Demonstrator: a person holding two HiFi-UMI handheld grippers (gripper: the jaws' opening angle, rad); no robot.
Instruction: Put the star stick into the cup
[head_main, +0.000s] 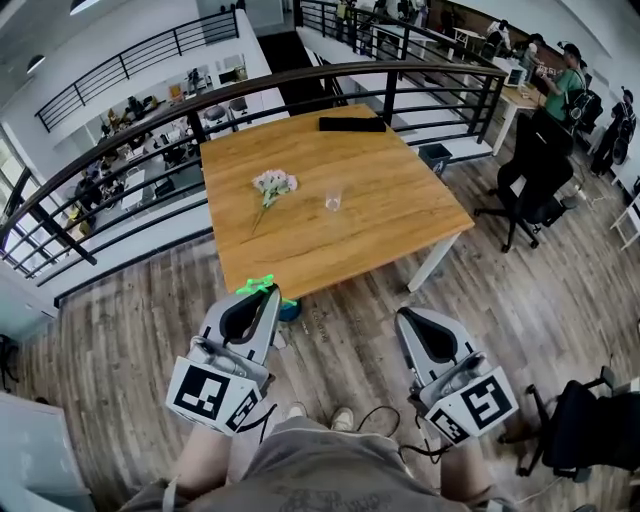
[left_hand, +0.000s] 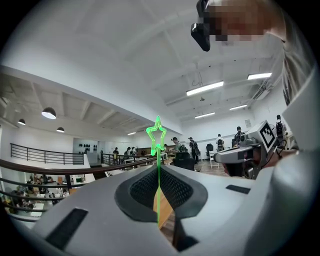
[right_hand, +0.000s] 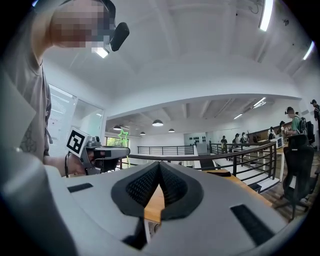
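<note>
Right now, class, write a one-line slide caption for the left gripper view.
Left gripper shut on a green star stick, its star standing above the jaws, railing behind.

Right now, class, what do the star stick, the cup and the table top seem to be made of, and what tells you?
Star stick: probably plastic, neon green and slightly see-through, drawn as a thin outline.
Cup: clear glass or plastic, cannot tell which; the brown surface beneath shows through it.
Table top: wood or wood-look laminate, matte, with visible grain streaks.

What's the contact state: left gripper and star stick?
Touching. The left gripper view shows the left gripper clamped on the star stick at its shaft, the star standing above its jaws.
</note>
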